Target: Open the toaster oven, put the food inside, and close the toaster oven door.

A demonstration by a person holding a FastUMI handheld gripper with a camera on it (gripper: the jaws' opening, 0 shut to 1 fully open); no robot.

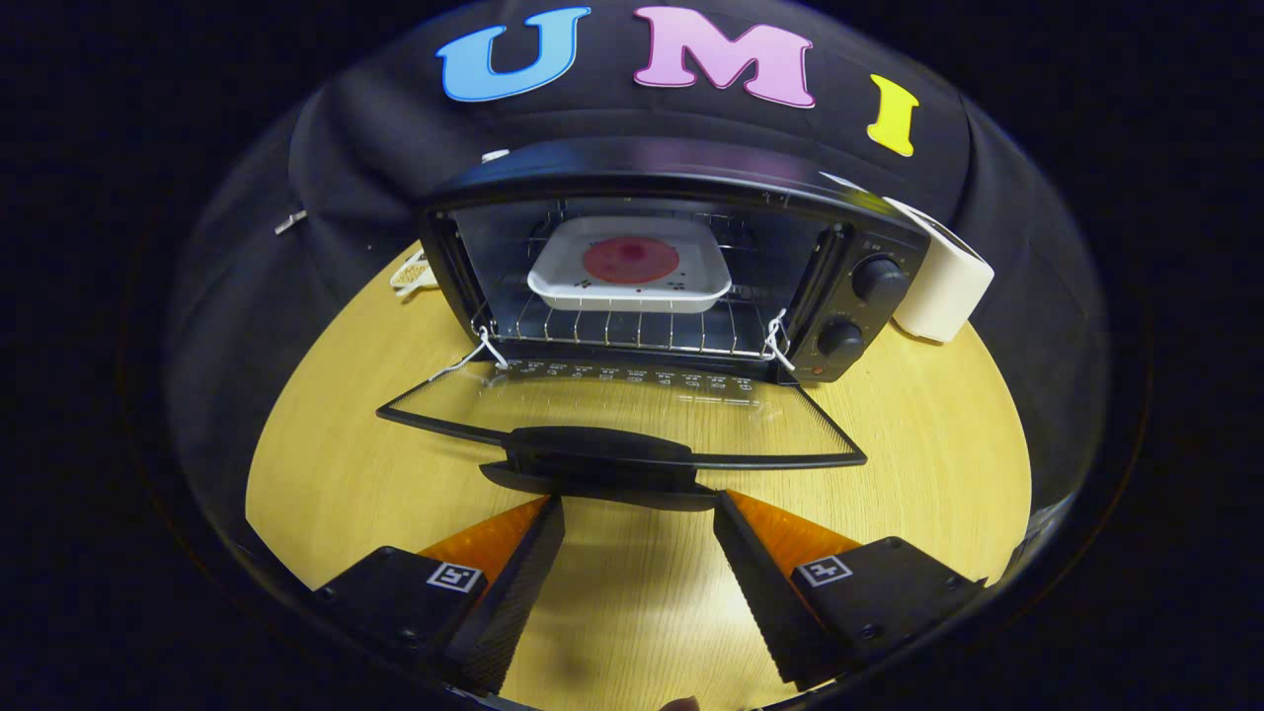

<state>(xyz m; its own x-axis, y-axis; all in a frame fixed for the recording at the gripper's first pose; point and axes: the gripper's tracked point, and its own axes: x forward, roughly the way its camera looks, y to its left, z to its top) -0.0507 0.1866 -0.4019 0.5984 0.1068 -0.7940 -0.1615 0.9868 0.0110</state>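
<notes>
I see a round yellow wooden table (326,474). The black toaster oven (671,267) sits near its far edge, with a white box (943,286) just beside it.

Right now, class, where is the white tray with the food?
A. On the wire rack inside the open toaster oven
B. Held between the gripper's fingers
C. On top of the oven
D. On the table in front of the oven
A: the white tray sits on the wire rack inside the toaster oven, whose door hangs open; the gripper is open and empty just before the door handle.
</notes>
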